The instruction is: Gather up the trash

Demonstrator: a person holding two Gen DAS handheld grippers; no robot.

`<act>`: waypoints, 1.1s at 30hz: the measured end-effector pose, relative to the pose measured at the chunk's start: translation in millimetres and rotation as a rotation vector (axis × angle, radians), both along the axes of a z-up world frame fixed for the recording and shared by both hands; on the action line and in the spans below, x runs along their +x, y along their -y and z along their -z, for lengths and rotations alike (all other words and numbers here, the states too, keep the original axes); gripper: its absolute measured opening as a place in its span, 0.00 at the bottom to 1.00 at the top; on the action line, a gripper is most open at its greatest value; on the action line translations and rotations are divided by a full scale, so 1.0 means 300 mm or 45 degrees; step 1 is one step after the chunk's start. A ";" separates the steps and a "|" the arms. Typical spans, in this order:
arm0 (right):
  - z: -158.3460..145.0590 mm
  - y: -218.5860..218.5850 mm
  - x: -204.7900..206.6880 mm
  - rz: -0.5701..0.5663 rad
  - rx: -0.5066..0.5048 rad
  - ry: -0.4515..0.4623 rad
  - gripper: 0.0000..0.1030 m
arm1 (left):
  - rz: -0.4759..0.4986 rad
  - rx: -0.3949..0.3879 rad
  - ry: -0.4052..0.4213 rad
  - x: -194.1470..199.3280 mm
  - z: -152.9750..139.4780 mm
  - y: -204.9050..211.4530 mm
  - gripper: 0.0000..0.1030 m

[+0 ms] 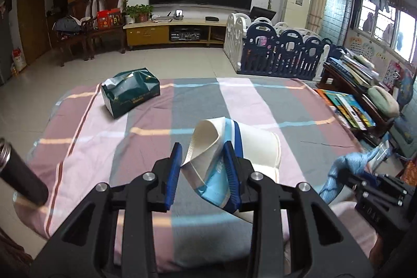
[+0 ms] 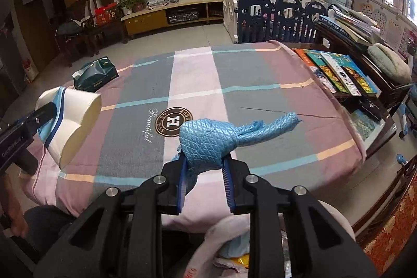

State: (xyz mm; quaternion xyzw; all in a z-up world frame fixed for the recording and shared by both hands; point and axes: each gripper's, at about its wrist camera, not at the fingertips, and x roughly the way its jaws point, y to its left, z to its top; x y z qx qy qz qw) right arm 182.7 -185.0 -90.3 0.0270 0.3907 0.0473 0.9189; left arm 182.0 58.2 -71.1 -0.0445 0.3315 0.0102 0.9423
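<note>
My left gripper (image 1: 202, 168) is shut on a crushed white paper cup with blue stripes (image 1: 208, 147), held above the striped tablecloth (image 1: 156, 121). The same cup shows at the left of the right wrist view (image 2: 75, 119). My right gripper (image 2: 204, 171) is shut on a crumpled blue quilted glove (image 2: 211, 140), held above the cloth near the front edge. The glove also shows at the right of the left wrist view (image 1: 344, 168). A pink bag with rubbish inside (image 2: 229, 246) hangs open just below the right gripper.
A dark green tissue pack (image 1: 130, 93) lies at the table's far left; it also shows in the right wrist view (image 2: 95, 76). Books (image 2: 336, 72) lie on a dark wooden side table at right. A child's playpen fence (image 1: 284, 48) stands beyond the table. A black cylinder (image 1: 20, 173) is at left.
</note>
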 end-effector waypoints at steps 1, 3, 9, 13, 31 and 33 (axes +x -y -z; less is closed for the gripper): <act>-0.017 0.043 -0.041 0.020 -0.010 0.010 0.24 | 0.008 -0.018 -0.011 -0.031 0.002 0.015 0.32; -0.029 0.118 -0.100 0.058 -0.026 0.001 0.24 | 0.041 -0.062 -0.036 -0.102 0.012 0.059 0.33; 0.011 0.320 -0.249 0.189 -0.116 -0.134 0.24 | 0.307 -0.010 -0.149 -0.266 0.116 0.340 0.33; 0.030 0.410 -0.338 0.273 -0.102 -0.168 0.24 | 0.480 0.047 -0.167 -0.320 0.154 0.492 0.33; 0.130 0.444 -0.435 0.289 -0.033 -0.318 0.53 | 0.657 0.136 -0.323 -0.327 0.254 0.627 0.83; 0.105 0.423 -0.453 0.311 -0.036 -0.305 0.60 | 0.571 0.146 -0.297 -0.332 0.201 0.579 0.85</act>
